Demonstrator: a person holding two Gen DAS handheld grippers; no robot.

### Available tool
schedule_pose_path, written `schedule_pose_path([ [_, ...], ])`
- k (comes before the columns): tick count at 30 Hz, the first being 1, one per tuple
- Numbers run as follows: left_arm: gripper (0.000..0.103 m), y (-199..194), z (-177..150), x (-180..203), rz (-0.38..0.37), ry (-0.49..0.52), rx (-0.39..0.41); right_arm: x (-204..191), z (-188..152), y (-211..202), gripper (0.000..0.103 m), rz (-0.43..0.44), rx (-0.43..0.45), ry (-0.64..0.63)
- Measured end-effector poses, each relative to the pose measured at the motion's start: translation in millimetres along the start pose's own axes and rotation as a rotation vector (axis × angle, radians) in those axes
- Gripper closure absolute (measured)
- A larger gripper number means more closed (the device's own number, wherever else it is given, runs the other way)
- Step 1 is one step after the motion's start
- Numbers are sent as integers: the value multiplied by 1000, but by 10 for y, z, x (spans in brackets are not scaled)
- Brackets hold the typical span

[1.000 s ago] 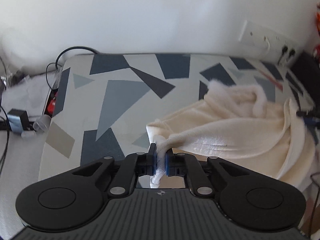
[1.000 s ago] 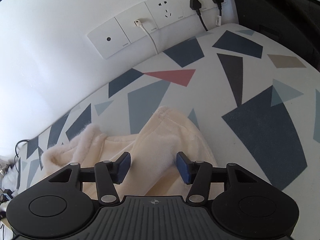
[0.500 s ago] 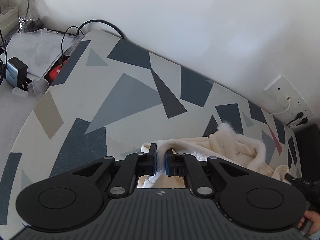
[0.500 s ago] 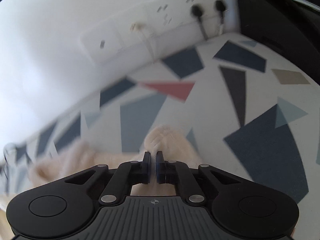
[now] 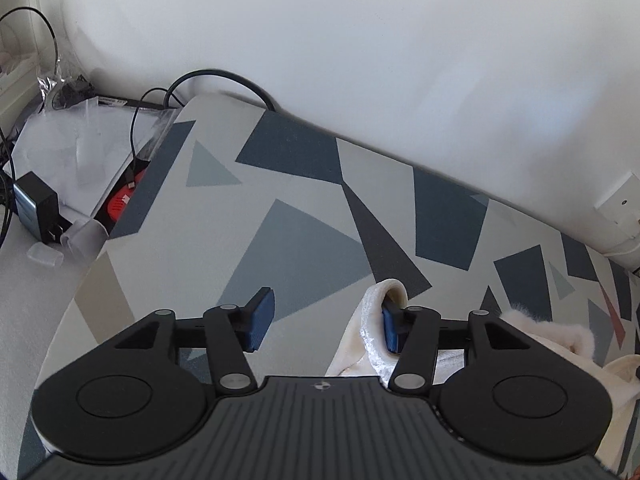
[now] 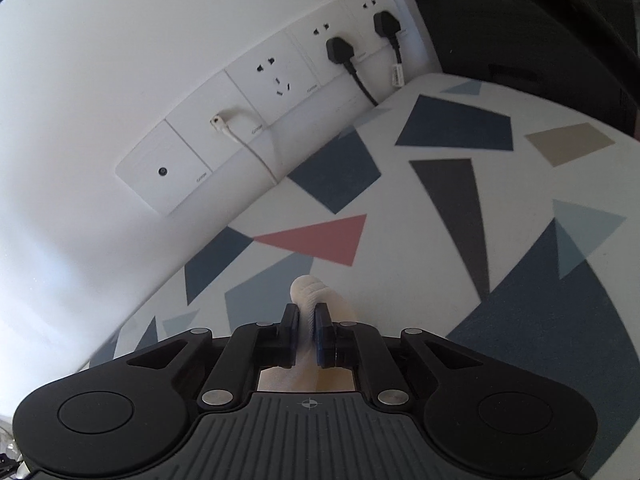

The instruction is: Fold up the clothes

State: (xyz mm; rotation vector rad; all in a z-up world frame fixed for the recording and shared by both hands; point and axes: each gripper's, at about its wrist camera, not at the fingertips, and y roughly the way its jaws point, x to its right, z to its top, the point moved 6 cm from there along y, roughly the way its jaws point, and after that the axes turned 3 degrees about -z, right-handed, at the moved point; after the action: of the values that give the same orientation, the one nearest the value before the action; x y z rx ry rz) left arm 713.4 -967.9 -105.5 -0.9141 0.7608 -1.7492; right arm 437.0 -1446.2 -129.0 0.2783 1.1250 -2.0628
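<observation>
A cream fleece garment lies on the patterned table, bunched toward the lower right of the left wrist view. My left gripper is open; a fold of the garment still drapes over its right finger, and the left finger is bare. In the right wrist view, my right gripper is shut on a small bunch of the cream garment, which pokes out past the pads. The rest of the garment is hidden under the gripper body there.
A wall with sockets and two black plugs runs along the table's far edge. A dark box stands at the right. Left of the table lie a charger, cables, plastic bags and a red item.
My left gripper has opened and let go of the garment edge that it held. My right gripper closed on a garment fold half a second ago and still holds it, now lifted higher.
</observation>
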Motion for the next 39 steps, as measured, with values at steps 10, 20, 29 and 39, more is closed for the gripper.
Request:
schedule_pose_path([
  [10, 31, 104, 108, -130, -113, -147, -159, -22, 141, -98, 63, -4, 106, 31],
  [20, 11, -252, 164, 308, 12, 91, -35, -354, -224, -159, 46, -4, -44, 18],
  [29, 45, 313, -560, 498, 1, 188, -170, -380, -500, 166, 45, -160, -103, -211],
  [39, 92, -183, -318, 367, -34, -31, 86, -446, -107, 99, 85, 9, 45, -49],
])
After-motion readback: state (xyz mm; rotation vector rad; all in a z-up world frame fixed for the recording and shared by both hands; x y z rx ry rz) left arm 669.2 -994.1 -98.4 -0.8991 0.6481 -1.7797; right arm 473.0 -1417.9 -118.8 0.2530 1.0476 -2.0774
